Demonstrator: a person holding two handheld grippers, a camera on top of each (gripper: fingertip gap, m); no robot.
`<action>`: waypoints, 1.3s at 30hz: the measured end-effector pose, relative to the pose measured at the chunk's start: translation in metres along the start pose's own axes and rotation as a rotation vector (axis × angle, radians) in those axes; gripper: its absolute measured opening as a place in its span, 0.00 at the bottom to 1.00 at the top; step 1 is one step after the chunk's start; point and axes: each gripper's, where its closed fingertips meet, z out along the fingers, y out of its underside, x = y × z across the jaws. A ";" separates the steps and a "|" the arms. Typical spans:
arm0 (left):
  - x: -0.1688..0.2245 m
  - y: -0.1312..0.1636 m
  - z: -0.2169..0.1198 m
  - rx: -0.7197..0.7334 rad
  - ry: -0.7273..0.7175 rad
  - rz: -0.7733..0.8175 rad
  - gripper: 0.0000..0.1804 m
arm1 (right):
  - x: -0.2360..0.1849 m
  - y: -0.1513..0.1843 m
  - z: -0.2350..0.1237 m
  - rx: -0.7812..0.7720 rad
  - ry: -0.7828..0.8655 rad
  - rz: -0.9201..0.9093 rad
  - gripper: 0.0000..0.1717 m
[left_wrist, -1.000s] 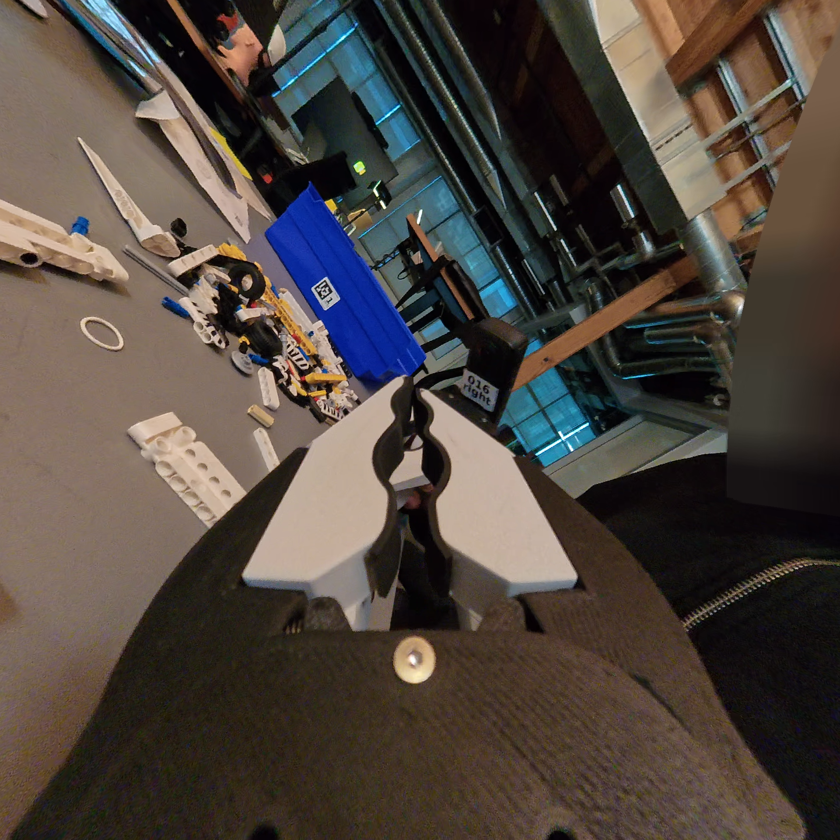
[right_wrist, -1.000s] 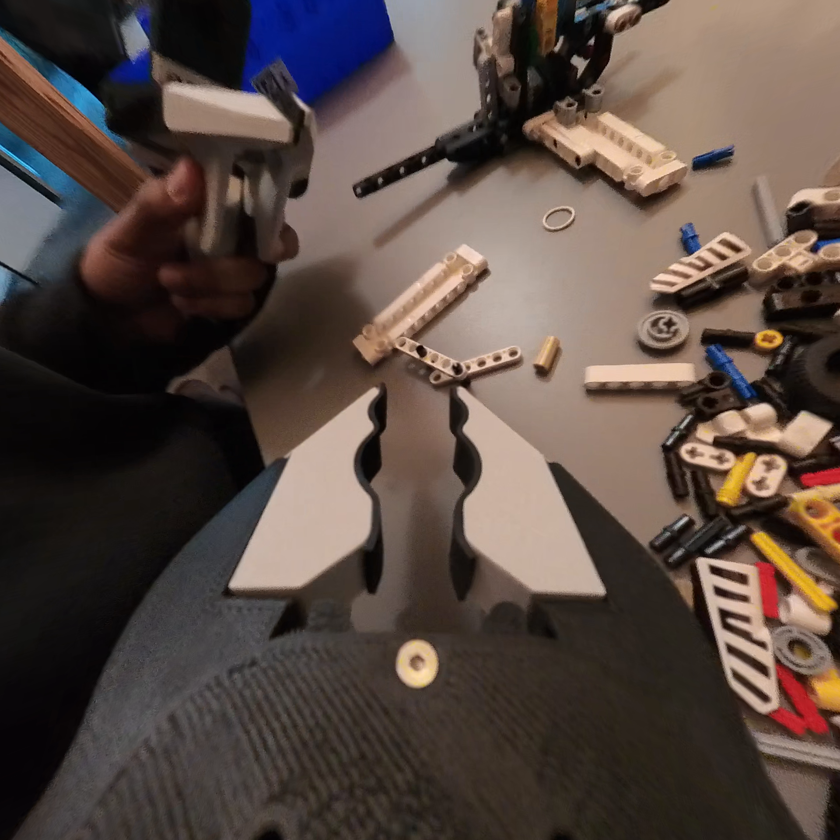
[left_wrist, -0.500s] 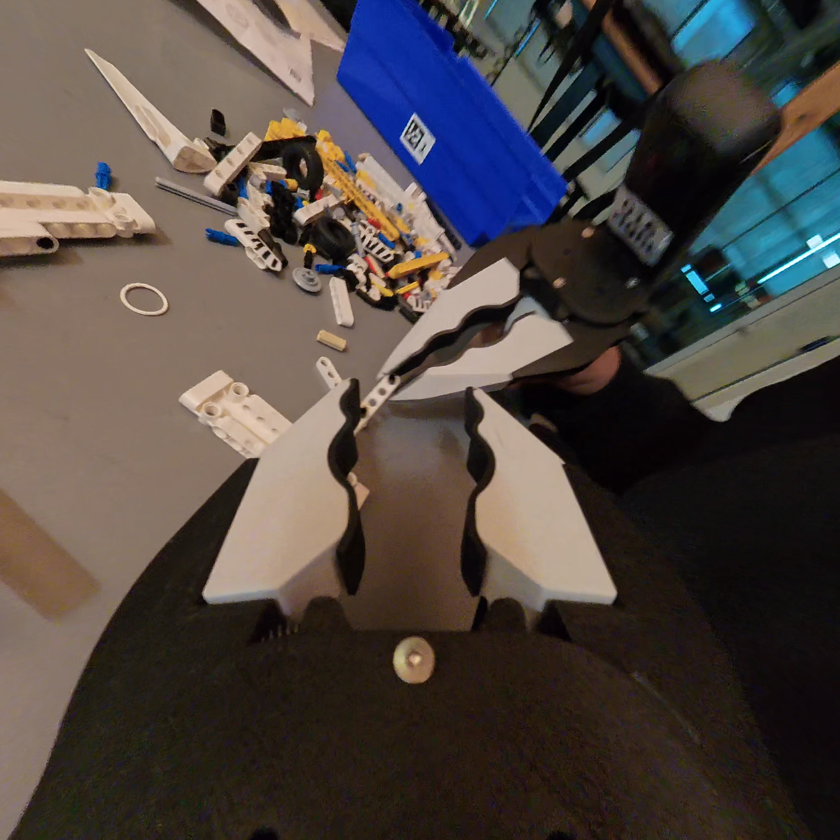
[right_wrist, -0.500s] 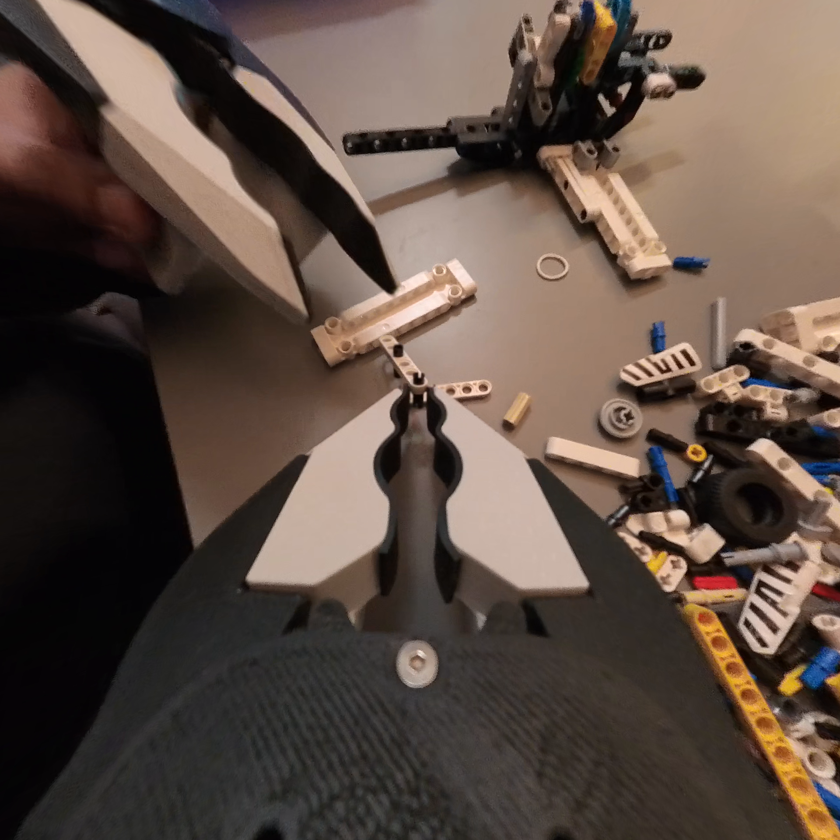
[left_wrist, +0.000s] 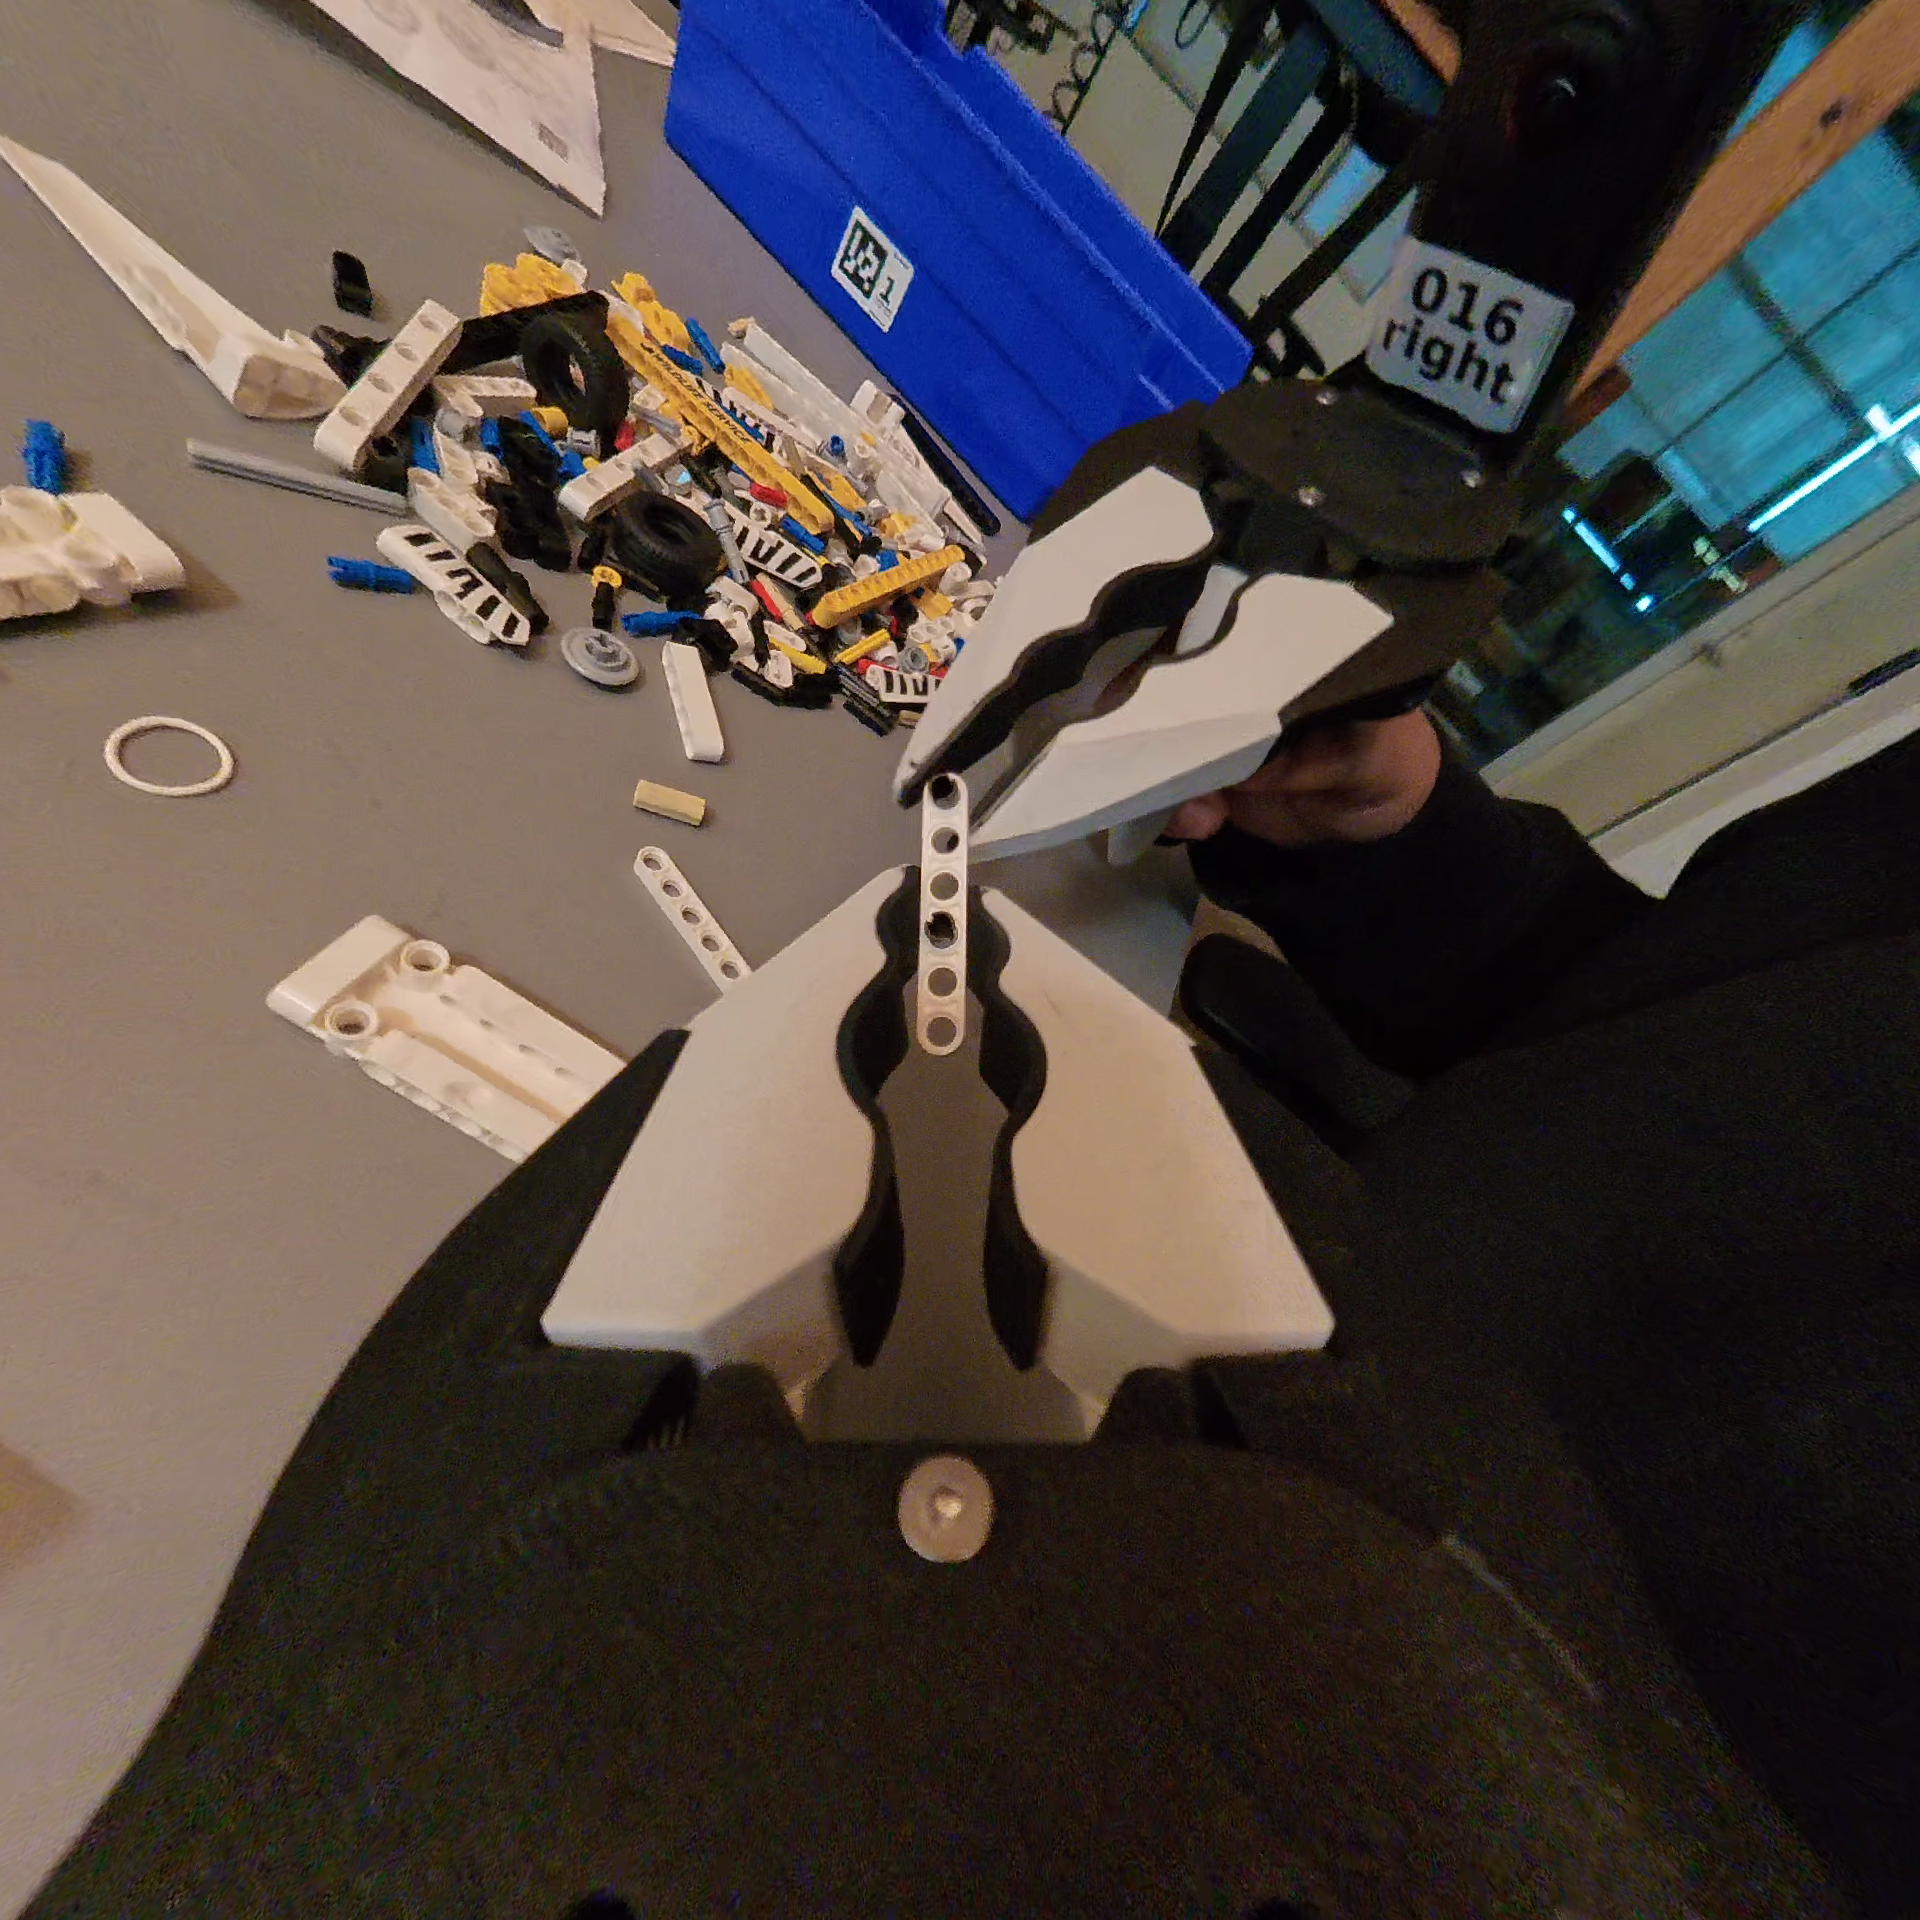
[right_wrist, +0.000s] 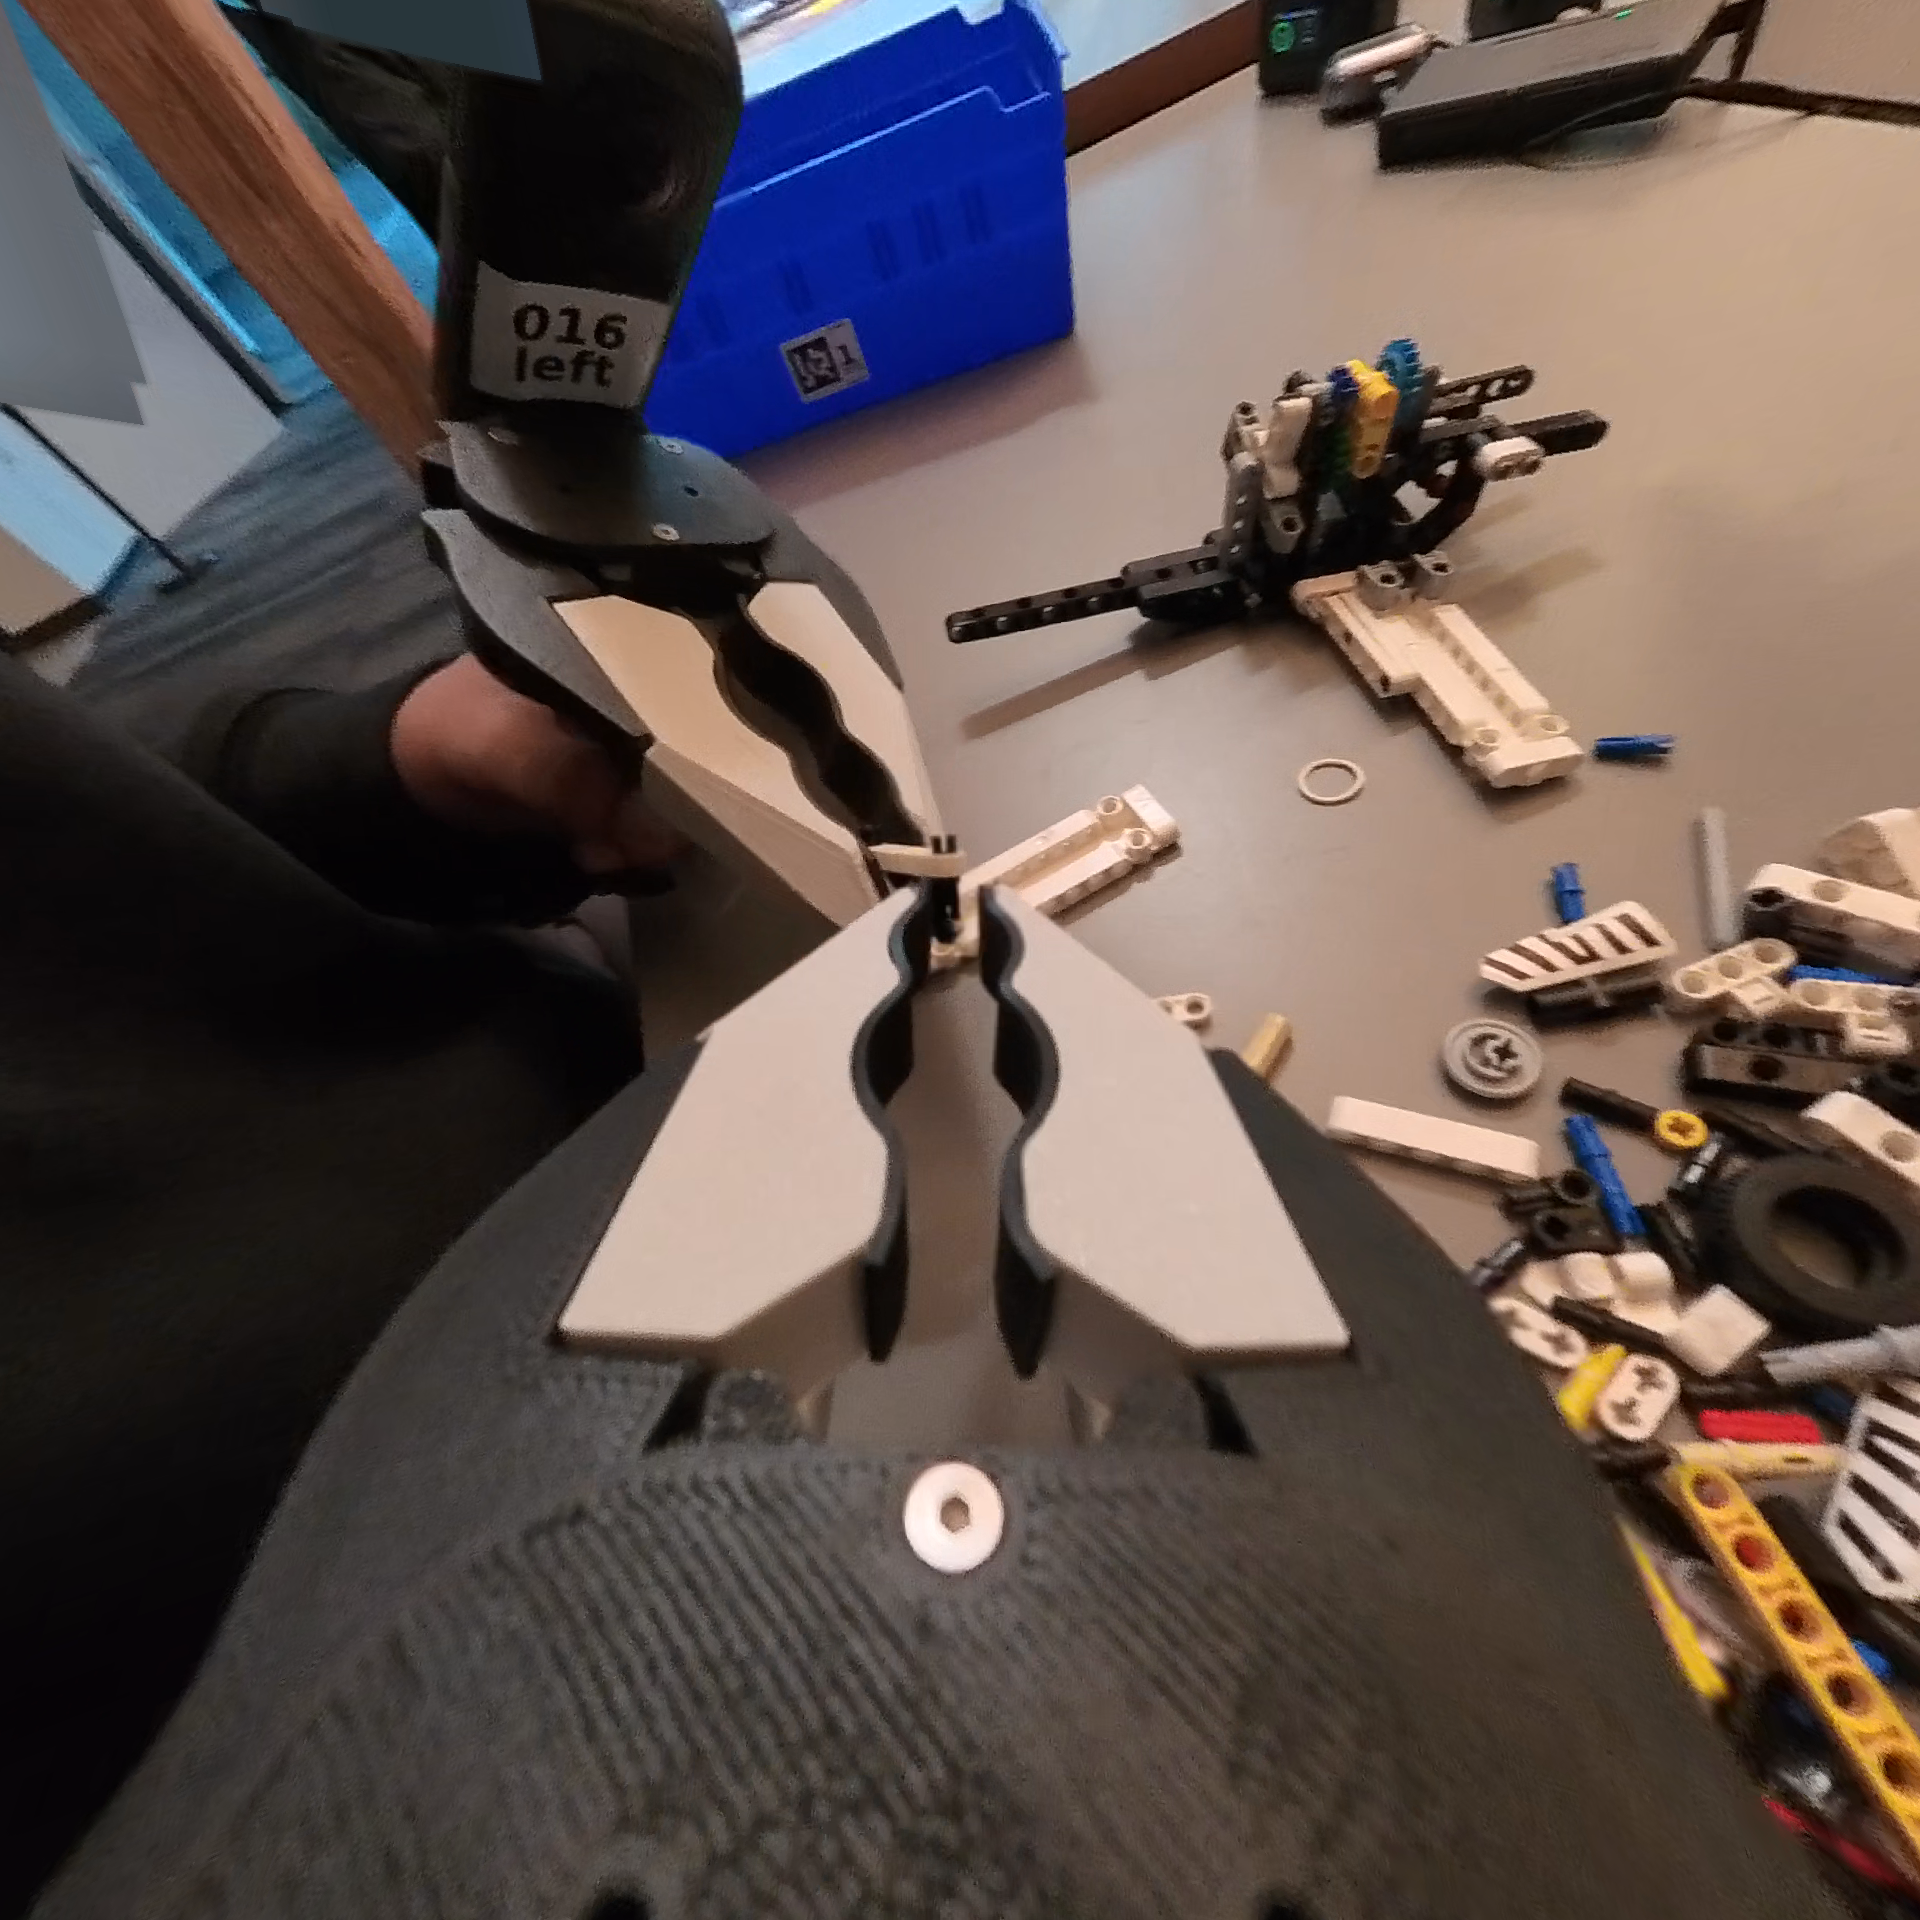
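Left wrist view: the left tool (left_wrist: 940, 904) is clenched on a thin white beam (left_wrist: 943, 956) with a row of holes. Its two fingertips pinch the beam's long edges about midway, so the beam stands clear of the grey desk (left_wrist: 208, 1143), above its near edge. The right tool (left_wrist: 935, 790) meets the beam's far end hole. In the right wrist view a short black pin (right_wrist: 940, 899) stands between the right tool's fingertips (right_wrist: 914, 914), close against one pad. I cannot tell whether both pads press on it. A second holed beam (left_wrist: 686, 914) and a white panel (left_wrist: 447, 1039) lie just beside on the desk.

As a judgement, a hold like this goes best with the beam gripped square across its edges, since so thin a piece could twist or pop out under a sideways push. The pin should sit in line with the hole's axis and any force should run straight along it, with the left tool braced against it.

Each tool's black handle bears a white printed label (left_wrist: 1465, 332) (right_wrist: 561, 348). The blue bin (left_wrist: 935, 208) carries a square black-and-white code sticker (left_wrist: 871, 268). A yellow beam (left_wrist: 707, 405) in the loose pile has dark print along it, too small to make out. Printed sheets (left_wrist: 499, 94) lie at the far edge.
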 end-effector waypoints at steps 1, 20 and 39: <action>0.000 0.000 0.001 0.003 -0.001 -0.007 0.02 | 0.001 0.002 0.001 -0.013 0.021 -0.022 0.06; 0.023 -0.021 -0.007 0.220 0.129 -0.111 0.05 | -0.003 -0.011 -0.004 -0.026 0.206 -0.226 0.02; 0.014 -0.045 -0.022 0.490 0.311 -0.447 0.02 | -0.004 -0.021 -0.009 0.027 0.268 -0.134 0.02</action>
